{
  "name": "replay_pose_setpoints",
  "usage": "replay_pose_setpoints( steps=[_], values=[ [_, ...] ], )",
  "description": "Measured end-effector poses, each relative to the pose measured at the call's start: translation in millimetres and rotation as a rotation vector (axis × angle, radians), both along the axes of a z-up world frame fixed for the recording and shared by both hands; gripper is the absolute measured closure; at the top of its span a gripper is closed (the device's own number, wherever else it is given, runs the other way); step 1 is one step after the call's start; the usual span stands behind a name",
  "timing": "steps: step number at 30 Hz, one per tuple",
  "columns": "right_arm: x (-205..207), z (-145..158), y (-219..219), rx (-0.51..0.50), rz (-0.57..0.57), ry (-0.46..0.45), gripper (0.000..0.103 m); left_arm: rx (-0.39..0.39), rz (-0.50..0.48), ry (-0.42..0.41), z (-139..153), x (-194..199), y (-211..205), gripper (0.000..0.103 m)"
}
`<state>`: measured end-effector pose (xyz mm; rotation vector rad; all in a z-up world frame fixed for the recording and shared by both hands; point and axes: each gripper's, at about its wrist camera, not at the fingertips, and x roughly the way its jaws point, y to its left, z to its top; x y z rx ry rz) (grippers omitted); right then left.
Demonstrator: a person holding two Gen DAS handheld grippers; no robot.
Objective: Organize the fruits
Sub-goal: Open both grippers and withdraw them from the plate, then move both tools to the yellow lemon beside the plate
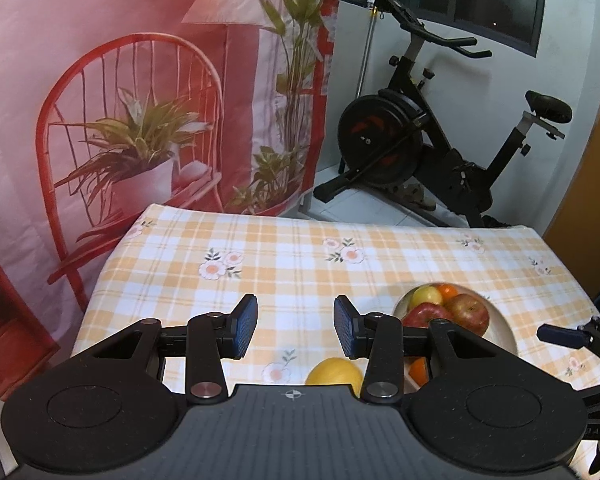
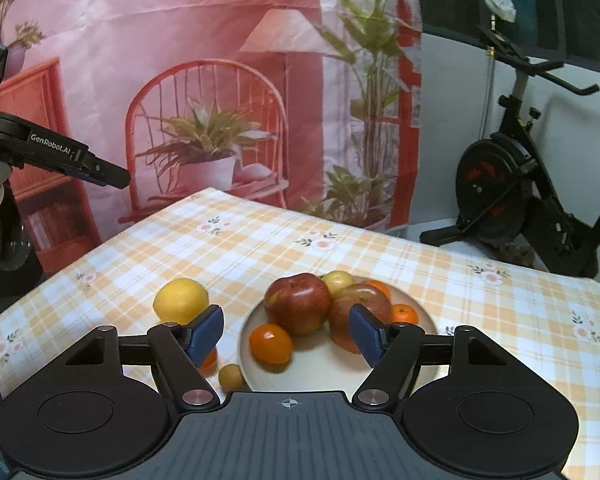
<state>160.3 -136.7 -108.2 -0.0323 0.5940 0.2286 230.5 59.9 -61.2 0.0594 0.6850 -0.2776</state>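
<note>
**Fruit sorting: loose pieces remain beside the plate**

Right wrist view, near to far. The right gripper [image 2: 286, 334] fills the bottom of the frame; its blue-padded jaws stand spread with nothing pinched between them. Just beyond, at lower centre, sits the round cream ceramic plate [image 2: 320, 364], holding a large red apple [image 2: 298, 304], a second red apple [image 2: 360, 304] partly behind the right pad, a small glossy orange [image 2: 271, 343], a yellow-green apple [image 2: 338, 280] and further small oranges at the rear.

Outside the plate, at lower left, lie a small round yellow-brown fruit [image 2: 231, 376] just beside the rim, an orange piece mostly hidden behind the left pad, and a large yellow lemon-like fruit [image 2: 181, 300] on the orange-checked floral tablecloth [image 2: 260, 240].

The left gripper [image 1: 296, 330], at bottom centre of the left wrist view, is likewise spread and empty.

Judged step: between picks, most fruit gathered. The next move calls for centring open jaws around one loose fruit and closing gently, since round fruit may roll.
</note>
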Motion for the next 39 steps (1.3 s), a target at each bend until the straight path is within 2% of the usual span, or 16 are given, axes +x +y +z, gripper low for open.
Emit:
replay_pose_setpoints(
  steps=[12, 17, 21, 27, 32, 39],
  values=[
    [48.5, -10.9, 66.7, -0.122, 0.151, 0.014, 0.037, 0.004, 0.063, -0.027, 7.6, 20.2, 49.0, 0.059],
    [66.8, -27.0, 99.0, -0.191, 0.235, 0.057, 0.037, -0.029, 0.068, 0.024, -17.3, 32.5, 58.8, 0.059],
    [81.6, -37.8, 111.9, -0.205, 0.282, 0.104, 0.037, -0.049, 0.032, 0.078, -43.5, 41.2, 52.7, 0.059],
    [101.2, -49.8, 114.9, -0.221, 0.303, 0.172, 0.038, -0.119, -0.024, 0.157, -74.7, 53.4, 35.9, 0.059],
    [106.8, -59.1, 116.0, -0.231, 0.315, 0.209, 0.038, -0.148, -0.087, 0.232, -96.6, 58.9, 16.8, 0.059],
    [110.3, -73.8, 122.2, -0.238, 0.349, 0.240, 0.043, -0.206, -0.115, 0.284, -111.7, 65.1, 9.8, 0.060]
  ],
)
